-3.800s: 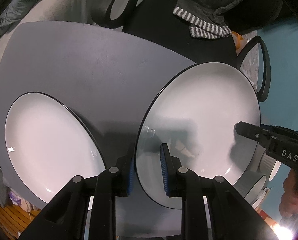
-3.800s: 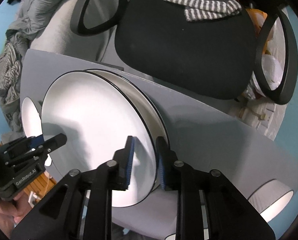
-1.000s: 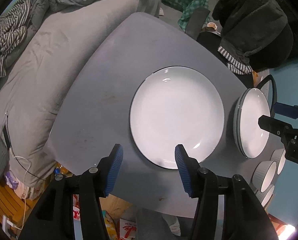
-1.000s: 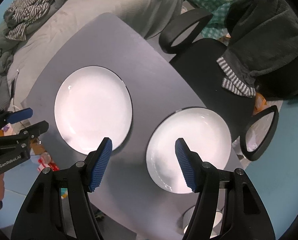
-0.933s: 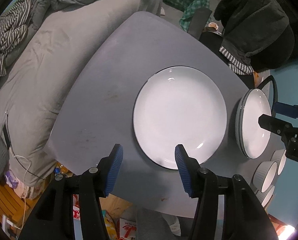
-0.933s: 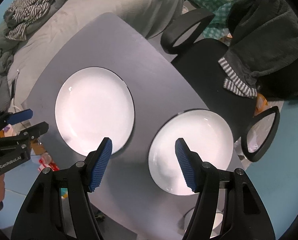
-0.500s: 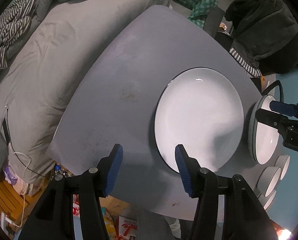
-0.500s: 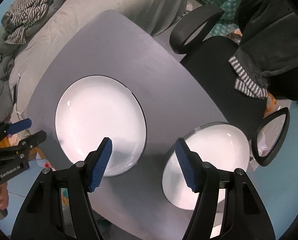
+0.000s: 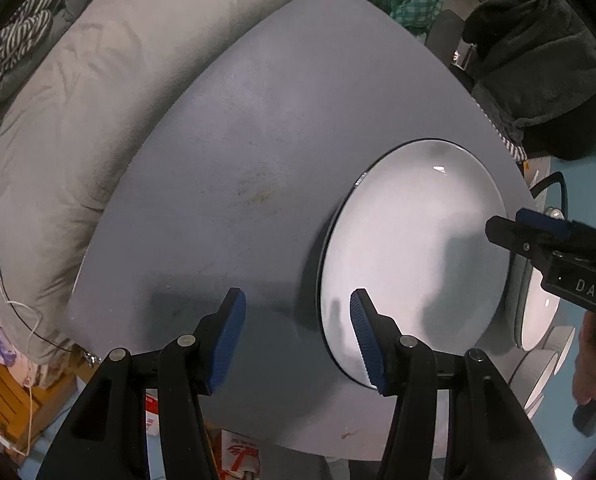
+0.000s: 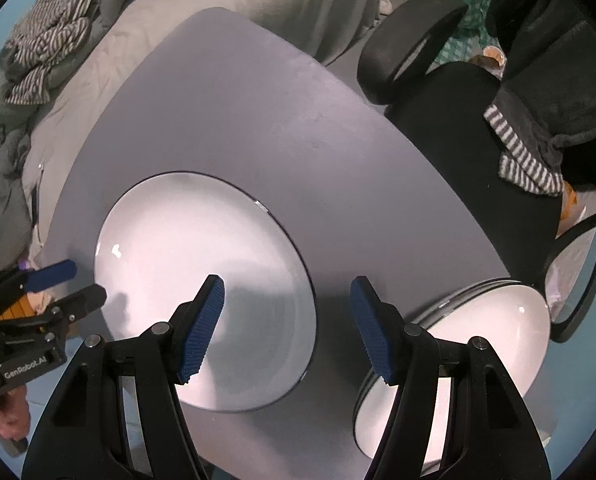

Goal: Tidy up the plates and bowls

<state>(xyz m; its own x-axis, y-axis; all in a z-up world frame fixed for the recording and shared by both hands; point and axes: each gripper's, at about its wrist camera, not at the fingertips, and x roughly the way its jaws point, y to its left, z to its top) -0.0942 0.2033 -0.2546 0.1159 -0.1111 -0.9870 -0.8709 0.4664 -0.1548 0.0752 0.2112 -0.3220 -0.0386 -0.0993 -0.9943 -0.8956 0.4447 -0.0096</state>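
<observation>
A large white plate with a dark rim lies flat on the grey table. A stack of white plates sits at the table's right edge, also partly visible in the left wrist view. My left gripper is open and empty, above the table just left of the single plate. My right gripper is open and empty, over the gap between the single plate and the stack. Each gripper shows in the other's view.
Ribbed bowls stand at the table's near right corner. A black office chair with dark clothes on it is behind the table. A grey bed with bedding runs along the left side.
Both grippers have let go of the plates, opened, and lifted away since the earliest frames. Over the last second both views have drifted left and lower, nearer the single plate.
</observation>
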